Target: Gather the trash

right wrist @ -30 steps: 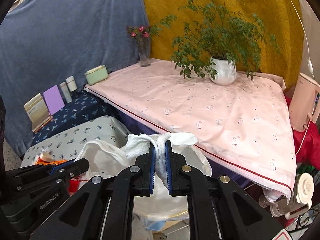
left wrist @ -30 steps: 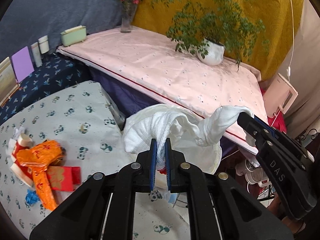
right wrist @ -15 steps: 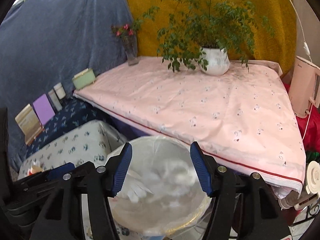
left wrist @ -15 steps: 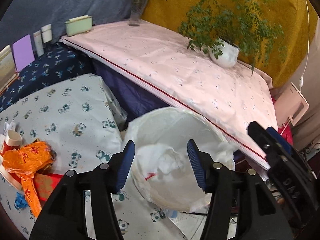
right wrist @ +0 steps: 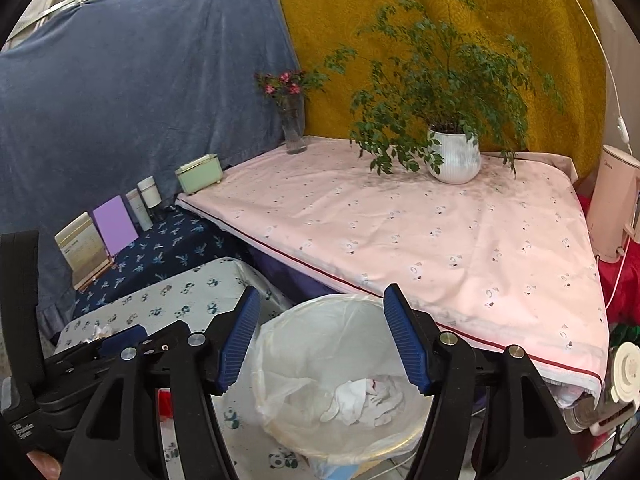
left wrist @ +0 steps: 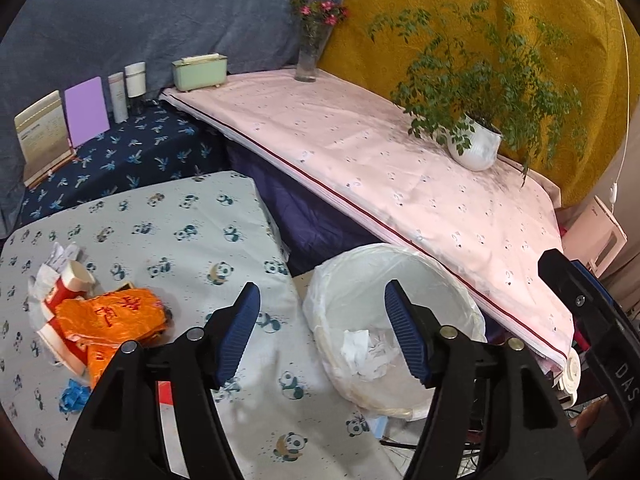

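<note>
A round trash bin lined with a white plastic bag stands beside the panda-print table. A crumpled white cloth lies at its bottom. My left gripper is open and empty, above the bin's left rim. My right gripper is open and empty, above the bin. On the panda-print table lies more trash: an orange wrapper, a red-and-white paper cup, white paper scraps and a blue scrap.
A pink-covered table behind the bin holds a potted plant, a flower vase and a green box. Cards and bottles stand on a dark blue surface. A pink appliance stands at the right.
Both grippers held the white cloth over the bin, then opened. The cloth has dropped to the bottom of the bin. Both grippers have lifted back a little.
</note>
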`<act>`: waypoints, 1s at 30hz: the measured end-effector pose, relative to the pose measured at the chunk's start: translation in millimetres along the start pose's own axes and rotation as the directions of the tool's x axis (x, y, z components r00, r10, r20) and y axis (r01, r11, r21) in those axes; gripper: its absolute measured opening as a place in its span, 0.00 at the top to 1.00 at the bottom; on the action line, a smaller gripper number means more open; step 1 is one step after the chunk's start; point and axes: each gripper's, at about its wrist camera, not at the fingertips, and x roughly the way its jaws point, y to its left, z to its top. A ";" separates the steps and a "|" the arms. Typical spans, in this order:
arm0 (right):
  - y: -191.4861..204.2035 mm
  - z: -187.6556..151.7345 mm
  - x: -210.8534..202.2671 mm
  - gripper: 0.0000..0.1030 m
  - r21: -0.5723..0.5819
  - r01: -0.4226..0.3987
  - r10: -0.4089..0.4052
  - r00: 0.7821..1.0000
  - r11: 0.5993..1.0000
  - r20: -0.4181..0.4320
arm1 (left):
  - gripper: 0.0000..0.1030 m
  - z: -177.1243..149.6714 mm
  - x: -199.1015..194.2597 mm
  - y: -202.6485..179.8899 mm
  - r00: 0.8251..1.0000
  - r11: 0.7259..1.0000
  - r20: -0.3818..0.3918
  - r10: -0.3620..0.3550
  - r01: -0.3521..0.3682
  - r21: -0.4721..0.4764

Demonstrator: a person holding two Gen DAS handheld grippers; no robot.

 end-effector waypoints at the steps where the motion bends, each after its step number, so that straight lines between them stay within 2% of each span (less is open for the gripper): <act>1: 3.9 0.1 -1.9 0.38 -0.003 -0.005 0.005 1.000 1.000 0.001 | 0.40 -0.4 -2.8 3.9 1.000 1.000 0.003 0.005 -0.005 -0.005; 11: 54.7 -10.9 -10.9 0.38 -0.059 -0.079 0.078 0.997 0.995 -0.026 | 0.36 -17.6 -41.8 67.4 0.994 0.991 0.029 0.107 -0.104 -0.082; 13: 67.7 -16.1 -10.7 0.38 -0.072 -0.098 0.095 0.995 0.993 -0.039 | 0.29 -22.9 -47.4 81.8 0.991 0.987 0.025 0.130 -0.127 -0.104; 14: 73.0 -18.3 -10.6 0.38 -0.078 -0.105 0.102 0.994 0.991 -0.044 | 0.26 -26.4 -51.3 91.7 0.989 0.983 0.026 0.146 -0.142 -0.119; 21: 123.7 -37.4 -6.7 0.36 -0.132 -0.184 0.171 0.980 0.974 -0.102 | 0.24 -44.2 -70.9 143.8 0.970 0.959 0.026 0.243 -0.236 -0.158; 25: 148.9 -53.8 -1.8 0.35 -0.149 -0.226 0.205 0.968 0.963 -0.142 | 0.17 -58.9 -76.7 174.5 0.962 0.944 -0.002 0.274 -0.270 -0.188; 30: 177.2 -80.6 8.7 0.35 -0.168 -0.266 0.229 0.951 0.949 -0.210 | 0.16 -87.0 -73.6 211.9 0.948 0.928 -0.064 0.311 -0.318 -0.194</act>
